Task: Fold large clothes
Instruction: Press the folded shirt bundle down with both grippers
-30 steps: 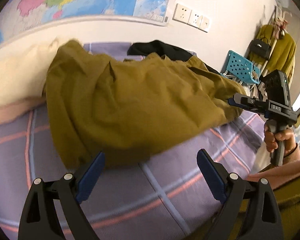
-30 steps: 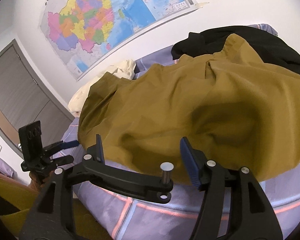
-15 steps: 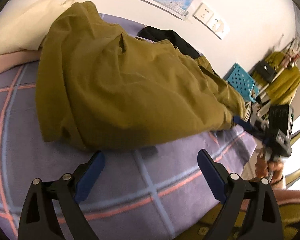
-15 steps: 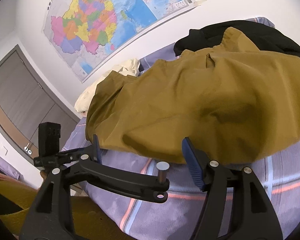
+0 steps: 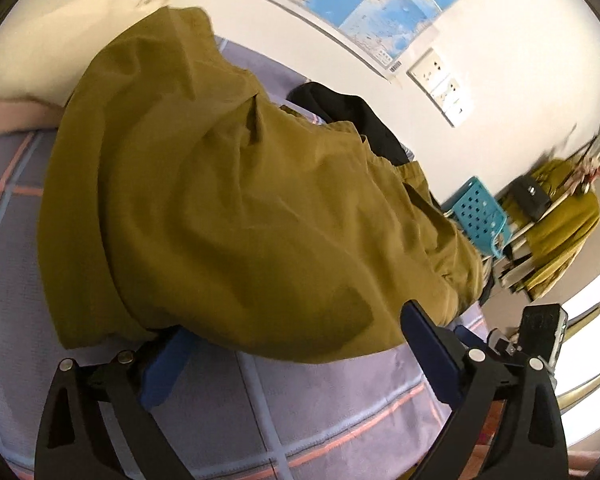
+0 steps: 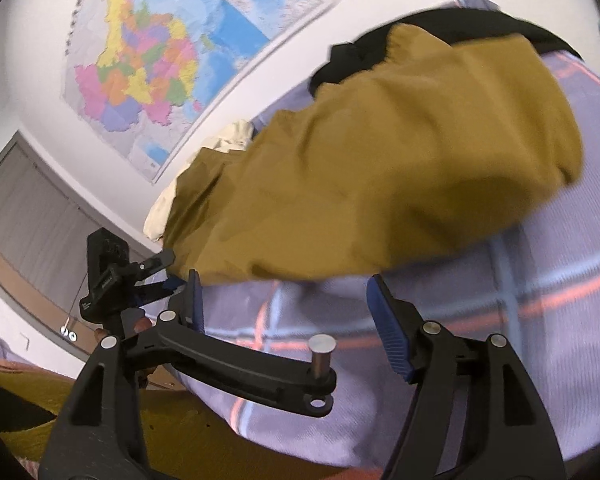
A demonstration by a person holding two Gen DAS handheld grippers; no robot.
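Left wrist view: wide-open left gripper (image 5: pixel 296 344) and right gripper (image 6: pixel 288 304) at bed (image 5: pixel 340 400) front edge, nosing toward trousers' (image 5: pixel 240 208) near hem, seemingly pre-grasp; next, likely pinching fabric.

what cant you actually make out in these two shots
- Left wrist view: the left gripper has one finger tip tucked under the olive garment, so contact there is hidden.
- Left wrist view: the right gripper is mostly behind the left gripper's finger.
- Right wrist view: the garment's far end and the black clothing are motion-blurred.
- Both views: the garment's type and what lies beneath it are hidden by its own folds.
- Map text is too small.
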